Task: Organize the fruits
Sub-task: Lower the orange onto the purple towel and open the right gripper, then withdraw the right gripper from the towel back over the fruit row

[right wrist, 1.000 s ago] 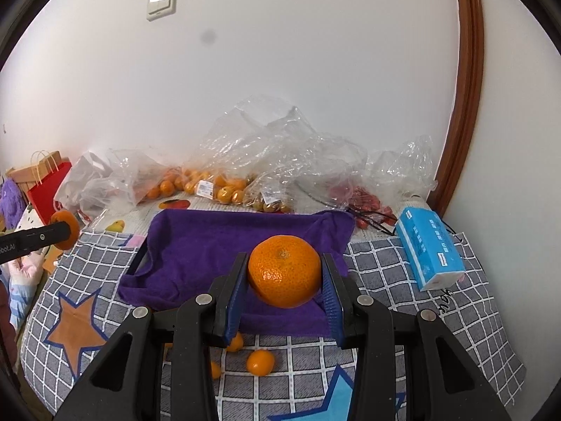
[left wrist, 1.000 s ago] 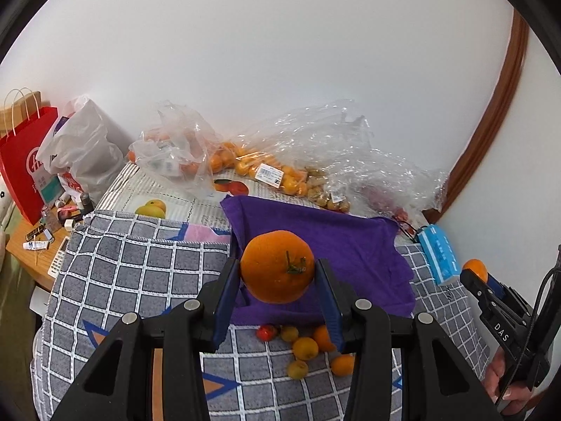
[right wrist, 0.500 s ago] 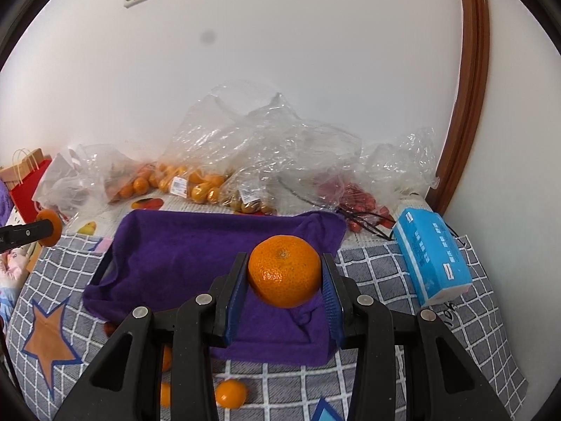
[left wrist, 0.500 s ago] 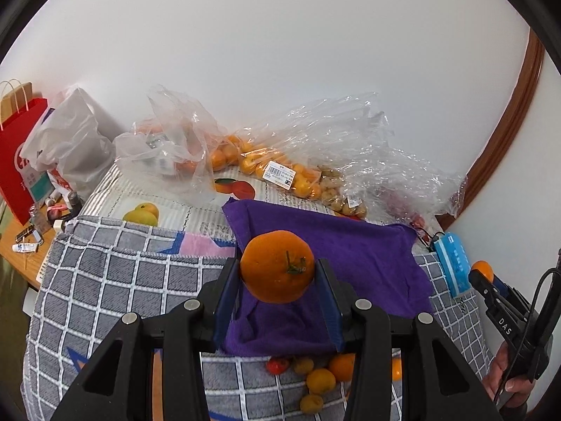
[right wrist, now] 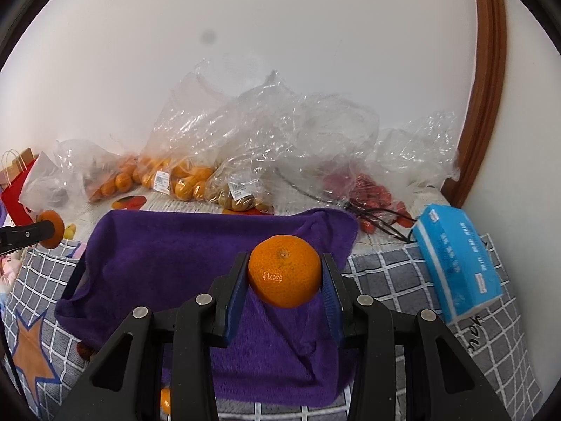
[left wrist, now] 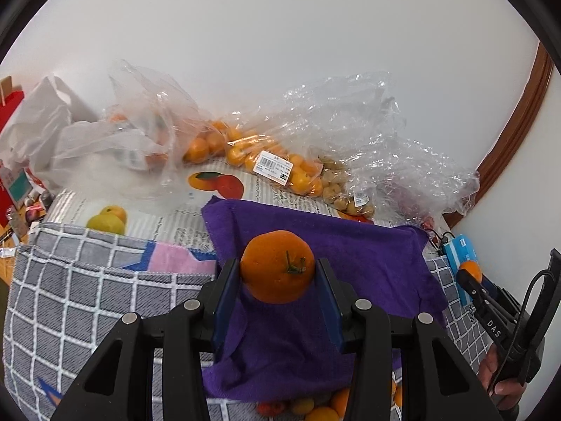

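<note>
My left gripper [left wrist: 277,273] is shut on an orange with a green stem [left wrist: 277,266], held above the purple towel [left wrist: 350,252]. My right gripper [right wrist: 284,277] is shut on a second orange [right wrist: 284,275], above the right part of the same towel [right wrist: 168,245]. Several small oranges and a red tomato [left wrist: 270,407] lie on the checked cloth at the towel's near edge, partly hidden by my fingers. The right gripper with its orange [left wrist: 471,269] shows at the right of the left wrist view; the left gripper's orange [right wrist: 49,233] shows at the left of the right wrist view.
Clear plastic bags of oranges [left wrist: 245,147], small brown fruit [right wrist: 238,196] and red fruit [right wrist: 371,189] line the wall. A blue tissue pack [right wrist: 455,256] lies right of the towel. A red paper bag [right wrist: 14,189] stands far left. The grey checked cloth [left wrist: 70,298] covers the table.
Both grippers have moved forward over the purple towel with their oranges still held. The loose fruit at the near edge has slid down and mostly out of view.
</note>
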The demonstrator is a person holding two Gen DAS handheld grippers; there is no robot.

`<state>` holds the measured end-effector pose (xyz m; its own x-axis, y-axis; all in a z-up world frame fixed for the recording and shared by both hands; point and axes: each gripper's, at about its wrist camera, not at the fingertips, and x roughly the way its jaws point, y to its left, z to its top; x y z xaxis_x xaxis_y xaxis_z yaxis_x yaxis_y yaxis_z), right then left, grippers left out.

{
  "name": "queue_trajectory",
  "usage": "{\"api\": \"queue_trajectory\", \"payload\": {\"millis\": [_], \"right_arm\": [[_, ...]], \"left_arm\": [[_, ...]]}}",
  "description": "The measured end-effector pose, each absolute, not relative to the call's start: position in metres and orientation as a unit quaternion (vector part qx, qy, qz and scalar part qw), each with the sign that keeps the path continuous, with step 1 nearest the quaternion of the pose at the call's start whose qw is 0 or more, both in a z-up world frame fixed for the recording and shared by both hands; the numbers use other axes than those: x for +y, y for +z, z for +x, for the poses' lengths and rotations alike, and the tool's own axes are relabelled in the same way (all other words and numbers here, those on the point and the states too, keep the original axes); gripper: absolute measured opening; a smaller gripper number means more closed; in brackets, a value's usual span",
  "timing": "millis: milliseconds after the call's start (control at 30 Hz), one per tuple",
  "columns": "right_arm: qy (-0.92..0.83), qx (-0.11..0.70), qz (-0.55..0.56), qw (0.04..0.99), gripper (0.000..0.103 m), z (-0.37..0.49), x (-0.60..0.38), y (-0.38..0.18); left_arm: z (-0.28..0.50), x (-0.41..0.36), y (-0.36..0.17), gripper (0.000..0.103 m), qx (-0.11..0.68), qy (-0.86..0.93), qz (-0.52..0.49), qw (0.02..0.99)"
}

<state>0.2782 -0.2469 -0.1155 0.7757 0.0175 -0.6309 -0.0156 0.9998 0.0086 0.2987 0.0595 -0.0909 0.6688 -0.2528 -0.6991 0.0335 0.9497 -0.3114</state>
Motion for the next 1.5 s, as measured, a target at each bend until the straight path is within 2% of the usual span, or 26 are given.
{"api": "queue_trajectory", "payload": {"millis": [733,1267,1333,1467,1500], "right_arm": [[0.024,0.383,0.012,0.923,0.04,0.328,-0.239,-0.176],[0.031,0.43,0.026,0.902,0.04,0.34,-0.239,-0.196],[0.03,0.429,0.026,0.903,0.041,0.338,-0.239,-0.194],[0.029,0.419,0.024,0.907,0.051,0.329,-0.237,-0.179],[0.027,0.416,0.022,0.909,0.053,0.326,-0.237,-0.174]], "left_arm": [[0.353,0.027,-0.15,0.042,0.453,-0.091,-0.125,0.878],[0.368,0.019,-0.171,0.042,0.481,-0.081,-0.112,0.866],[0.368,0.018,-0.171,0.042,0.481,-0.082,-0.108,0.866],[0.365,0.022,-0.168,0.043,0.482,-0.088,-0.121,0.863],[0.363,0.023,-0.165,0.046,0.48,-0.091,-0.125,0.863]]}}
